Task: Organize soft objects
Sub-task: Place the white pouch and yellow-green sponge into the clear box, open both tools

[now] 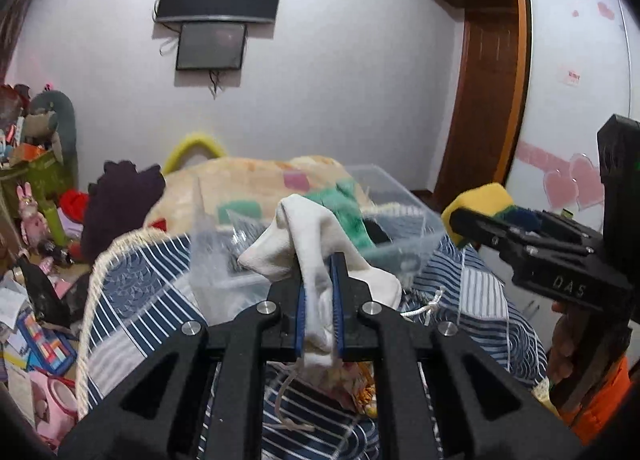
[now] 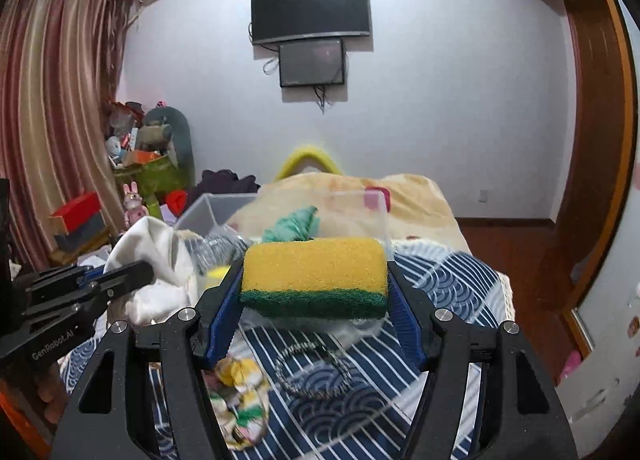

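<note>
Place: a home bedroom.
Evidence: bed (image 2: 420,200) far, wall television (image 2: 310,8), curtains (image 2: 52,100) left, wardrobe (image 1: 500,80) right.

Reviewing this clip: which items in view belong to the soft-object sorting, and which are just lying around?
Job:
- white cloth, clamped in the left gripper
- yellow-green sponge, clamped in the right gripper
- clear plastic bin on the bed, with a green cloth inside

Lying about:
- wall TV
- plush dinosaur
- curtain
- patterned pouch
</note>
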A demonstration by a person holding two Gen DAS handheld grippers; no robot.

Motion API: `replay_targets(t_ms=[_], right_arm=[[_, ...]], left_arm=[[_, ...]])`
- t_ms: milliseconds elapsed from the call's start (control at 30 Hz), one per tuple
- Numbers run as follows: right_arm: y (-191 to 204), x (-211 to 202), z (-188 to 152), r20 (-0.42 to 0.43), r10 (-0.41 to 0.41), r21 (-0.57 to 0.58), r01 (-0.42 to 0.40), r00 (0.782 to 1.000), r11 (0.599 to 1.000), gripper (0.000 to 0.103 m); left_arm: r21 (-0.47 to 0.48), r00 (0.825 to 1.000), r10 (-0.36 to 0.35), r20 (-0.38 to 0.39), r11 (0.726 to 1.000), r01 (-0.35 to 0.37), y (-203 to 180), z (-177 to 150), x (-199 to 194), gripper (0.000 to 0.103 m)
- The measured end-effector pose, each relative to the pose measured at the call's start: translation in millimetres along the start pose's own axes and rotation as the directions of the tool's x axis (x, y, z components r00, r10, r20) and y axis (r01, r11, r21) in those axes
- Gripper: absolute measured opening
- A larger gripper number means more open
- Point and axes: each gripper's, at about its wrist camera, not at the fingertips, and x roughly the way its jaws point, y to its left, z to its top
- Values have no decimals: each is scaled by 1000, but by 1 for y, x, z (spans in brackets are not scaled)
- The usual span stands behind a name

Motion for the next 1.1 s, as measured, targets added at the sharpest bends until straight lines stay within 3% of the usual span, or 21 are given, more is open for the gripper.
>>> replay_targets(t_ms=[267,400,567,800,900,1067,1100], right_arm=[[13,13,12,34,11,-6,-10,999,1000,63],[17,29,13,18,3,-5,-3,1000,1000,63],[17,57,6,-52,15,21,-14,999,1000,63],[16,80,-6,-150,32,29,-28,988,999,64],[19,79,-7,-159,4,-5,-5,987,1000,66],[17,70,-5,-164,8,-17,-11,986,1000,75],[15,67,-4,-159,12,-13,-15,987,1000,76]], left_arm=[[-9,996,40,77,999,-40,14,31,3,11],[-65,992,74,98,996,-67,27,39,16,11],[-104,993,103,57,990,-97,41,42,48,11],[-66,990,136,-32,988,-138,48,33,88,12],[-47,986,153,-62,987,-156,47,26,98,22],[-26,984,172,-53,985,-173,46,24,94,52],[-27,984,168,-51,985,-170,47,25,93,54]])
